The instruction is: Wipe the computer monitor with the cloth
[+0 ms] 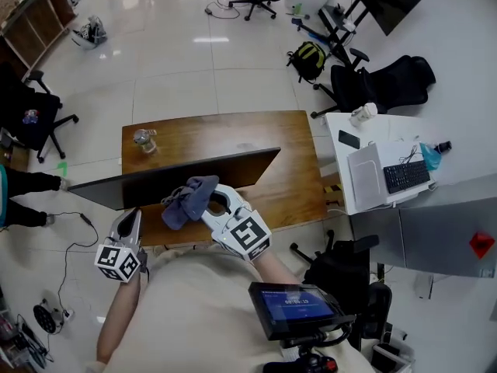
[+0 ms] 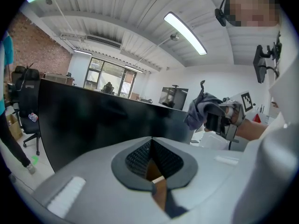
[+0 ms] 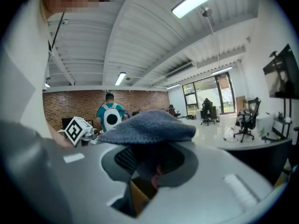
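The computer monitor (image 1: 178, 173) stands on the wooden desk (image 1: 287, 142), seen from above as a thin dark slab. Its black screen (image 2: 93, 120) faces me. My right gripper (image 1: 206, 200) is shut on a grey-blue cloth (image 1: 186, 200), held at the screen's near face just right of its middle. The cloth (image 3: 149, 127) drapes over the right gripper's (image 3: 149, 160) jaws and hides their tips. My left gripper (image 1: 133, 216) hovers by the screen's lower left, apart from it. In its own view the left gripper (image 2: 152, 146) is shut with nothing between the pads, and the cloth (image 2: 205, 108) shows to its right.
A glass jar (image 1: 144, 141) stands on the desk's far left corner. To the right is a white table (image 1: 349, 185) with a laptop and a keyboard (image 1: 406, 176). A black chair (image 1: 342, 259) sits near my right side. A person's arm (image 1: 23, 185) shows at the left edge.
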Motion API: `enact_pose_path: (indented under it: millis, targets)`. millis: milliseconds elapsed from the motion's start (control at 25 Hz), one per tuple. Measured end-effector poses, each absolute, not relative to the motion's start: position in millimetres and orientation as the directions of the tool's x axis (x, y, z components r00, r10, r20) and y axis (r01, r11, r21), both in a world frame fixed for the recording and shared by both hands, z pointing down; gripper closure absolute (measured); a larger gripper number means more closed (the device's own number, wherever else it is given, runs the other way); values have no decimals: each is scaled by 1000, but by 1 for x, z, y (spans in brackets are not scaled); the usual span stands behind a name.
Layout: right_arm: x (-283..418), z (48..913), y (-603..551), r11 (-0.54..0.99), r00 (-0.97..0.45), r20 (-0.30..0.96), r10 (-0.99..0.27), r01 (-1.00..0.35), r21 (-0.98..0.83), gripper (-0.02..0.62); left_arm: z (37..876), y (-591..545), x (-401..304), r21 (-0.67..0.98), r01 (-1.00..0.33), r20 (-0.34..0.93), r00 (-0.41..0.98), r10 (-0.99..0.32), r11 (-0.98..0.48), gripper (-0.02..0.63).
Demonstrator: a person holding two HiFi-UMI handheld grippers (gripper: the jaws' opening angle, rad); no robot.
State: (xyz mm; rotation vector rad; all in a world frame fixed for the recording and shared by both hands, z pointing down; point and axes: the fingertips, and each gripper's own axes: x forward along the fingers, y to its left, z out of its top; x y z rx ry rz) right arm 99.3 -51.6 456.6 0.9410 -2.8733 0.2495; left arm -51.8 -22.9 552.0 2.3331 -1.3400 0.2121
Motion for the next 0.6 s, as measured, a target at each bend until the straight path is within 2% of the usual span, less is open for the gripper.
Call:
enact_pose_path:
  millis: [360, 600]
  targets:
    - [120, 467, -37, 748, -771, 138, -621, -636, -189, 509, 544, -24, -47, 290, -851, 351, 521, -778, -439, 606]
    - [122, 471, -28, 753, -768, 157, -621, -640, -153, 509, 548, -11, -40, 295, -848, 367, 526, -767, -440, 606]
